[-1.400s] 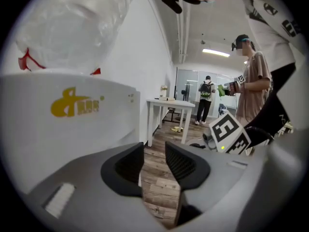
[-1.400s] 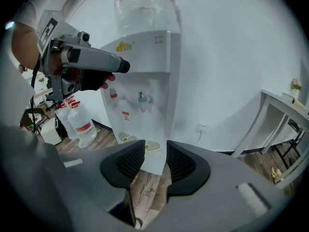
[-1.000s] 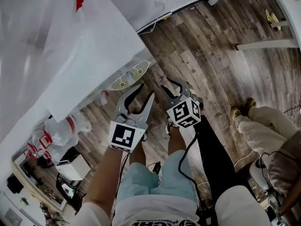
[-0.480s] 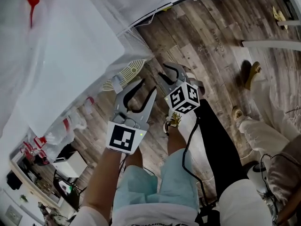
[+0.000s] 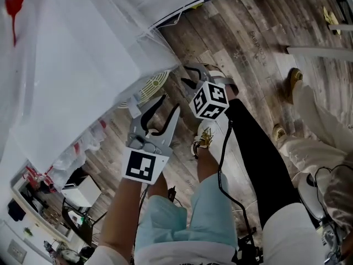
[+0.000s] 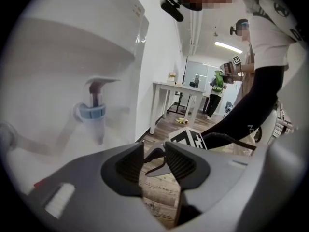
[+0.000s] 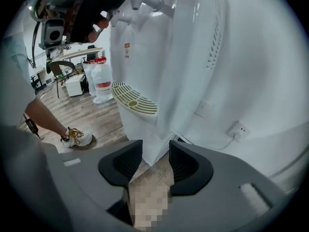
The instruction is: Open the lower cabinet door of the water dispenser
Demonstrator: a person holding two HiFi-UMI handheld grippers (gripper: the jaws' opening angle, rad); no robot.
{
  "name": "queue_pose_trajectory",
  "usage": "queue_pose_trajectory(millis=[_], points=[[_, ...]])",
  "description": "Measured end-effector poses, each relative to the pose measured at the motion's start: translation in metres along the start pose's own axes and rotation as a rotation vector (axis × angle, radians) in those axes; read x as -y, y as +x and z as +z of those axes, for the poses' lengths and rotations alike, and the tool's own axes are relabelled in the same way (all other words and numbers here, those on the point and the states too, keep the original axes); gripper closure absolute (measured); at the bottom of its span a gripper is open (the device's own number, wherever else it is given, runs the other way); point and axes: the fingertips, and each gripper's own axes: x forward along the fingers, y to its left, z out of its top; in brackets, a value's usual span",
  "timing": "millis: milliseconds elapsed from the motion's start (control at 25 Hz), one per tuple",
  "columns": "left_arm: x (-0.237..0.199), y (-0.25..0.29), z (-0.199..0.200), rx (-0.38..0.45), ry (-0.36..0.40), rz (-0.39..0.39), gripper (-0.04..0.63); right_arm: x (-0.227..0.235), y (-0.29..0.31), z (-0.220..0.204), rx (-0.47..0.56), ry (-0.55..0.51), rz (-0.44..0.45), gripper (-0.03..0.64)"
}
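Observation:
The white water dispenser fills the head view's upper left, its round drip tray jutting out. My left gripper hovers open just below the tray, empty. In the left gripper view its jaws face past the blue tap. My right gripper, open, points down beside the dispenser's foot. Its jaws have just been opening, with nothing gripped. In the right gripper view those jaws frame the lower cabinet's corner under the drip tray, without touching it.
A second person's legs and shoes stand at the right. My own shoe is on the wood floor. Water bottles and a small white box sit left of the dispenser. A wall socket with cable is behind it.
Both grippers have sunk toward the dispenser's lower part. The right one rolled and moved closer to the dispenser's corner, jaws wider. The person at right shifted a foot.

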Motion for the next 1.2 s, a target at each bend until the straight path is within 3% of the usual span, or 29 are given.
queue_pose_trajectory(millis=[440,760,1200], points=[[-0.007,0.006,-0.013,-0.005,-0.016,0.023,0.449,0.004,0.036,-0.004,-0.066,-0.098,0.065,0.453],[-0.011,0.011,-0.015,0.004,-0.044,0.031,0.449,0.007,0.053,-0.006,-0.110,-0.226,0.099,0.448],[-0.022,0.005,-0.018,0.001,-0.052,0.040,0.451,0.016,0.076,-0.004,-0.148,-0.247,0.107,0.438]])
